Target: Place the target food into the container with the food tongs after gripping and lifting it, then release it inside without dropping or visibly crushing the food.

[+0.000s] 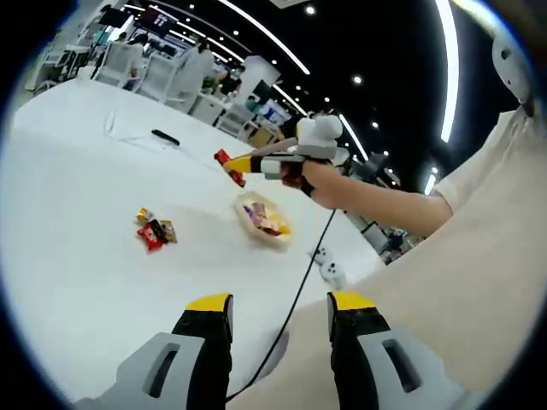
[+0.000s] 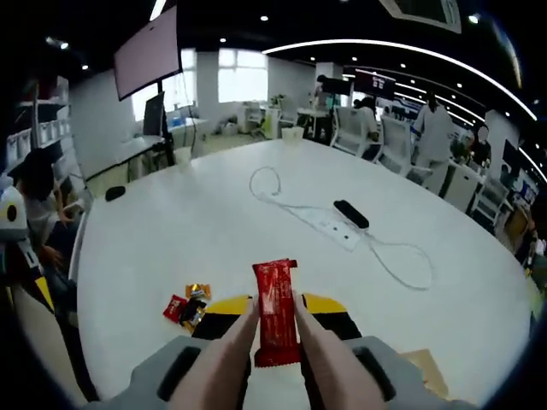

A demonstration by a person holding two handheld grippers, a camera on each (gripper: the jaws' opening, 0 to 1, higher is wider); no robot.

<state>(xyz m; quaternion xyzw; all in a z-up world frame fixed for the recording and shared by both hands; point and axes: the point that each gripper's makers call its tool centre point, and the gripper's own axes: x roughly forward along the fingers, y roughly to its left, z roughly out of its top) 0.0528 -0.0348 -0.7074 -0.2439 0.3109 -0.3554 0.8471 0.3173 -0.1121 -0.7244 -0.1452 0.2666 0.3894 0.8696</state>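
My right gripper (image 2: pixel 275 305) is shut on a pair of tan food tongs (image 2: pixel 229 359). The tongs pinch a red snack packet (image 2: pixel 275 309), which stands upright between their arms. In the left gripper view, a hand holds this right gripper (image 1: pixel 261 162) in the air, with the red packet (image 1: pixel 229 166) at the tong tips, up and left of a shallow tan container (image 1: pixel 245 203) that holds several wrapped snacks. My left gripper (image 1: pixel 280 303) is open with nothing between its yellow-tipped jaws, well short of the container.
A small pile of wrapped snacks (image 1: pixel 154 229) (image 2: pixel 188 306) lies on the white table (image 1: pixel 77 256). A black cable (image 1: pixel 299 286) runs from the right gripper toward me. Farther off lie a black remote (image 2: pixel 350 213), a power strip (image 2: pixel 335 229) and a white cord (image 2: pixel 273 184). People and chairs stand beyond the table.
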